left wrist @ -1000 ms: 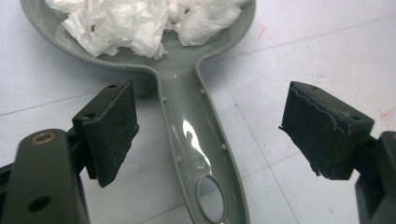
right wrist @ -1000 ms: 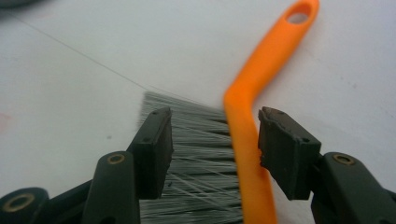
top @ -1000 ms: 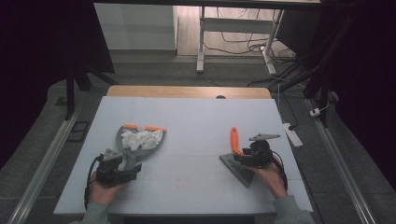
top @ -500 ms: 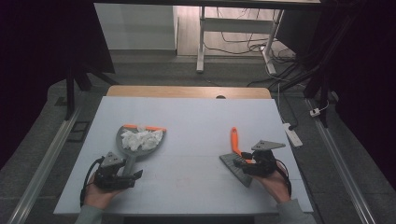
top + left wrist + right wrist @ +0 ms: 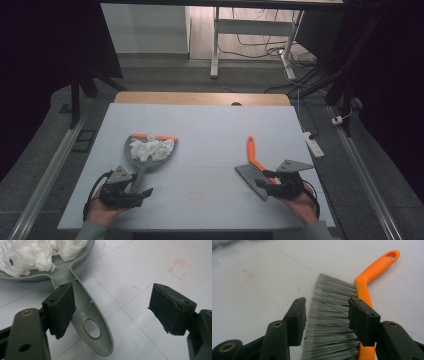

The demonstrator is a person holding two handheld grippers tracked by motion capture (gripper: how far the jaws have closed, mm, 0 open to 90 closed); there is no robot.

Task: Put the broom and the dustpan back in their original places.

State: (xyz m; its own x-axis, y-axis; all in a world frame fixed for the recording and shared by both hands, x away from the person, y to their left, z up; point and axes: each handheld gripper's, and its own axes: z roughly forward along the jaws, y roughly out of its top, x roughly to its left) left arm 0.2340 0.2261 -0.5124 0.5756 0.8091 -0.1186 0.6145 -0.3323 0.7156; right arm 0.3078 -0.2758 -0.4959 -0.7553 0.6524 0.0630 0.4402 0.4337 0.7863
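The dustpan (image 5: 150,150) lay flat on the table (image 5: 210,125), keeping the crumpled tissue (image 5: 151,149) in its bowl. At its handle end the left tool (image 5: 131,192) stood spread, gripping nothing. Well right of the dustpan, the right tool (image 5: 265,181) stood spread about the brush (image 5: 252,167), its bristles unpressed.

Between the right jaws, the brush (image 5: 332,325) runs off the bottom edge — its bristle tips and the near end of its handle are cut off. Beyond the left jaws, the dustpan (image 5: 82,315) and its tissue (image 5: 32,255) are cut by the top edge — the pan's far rim is unseen.
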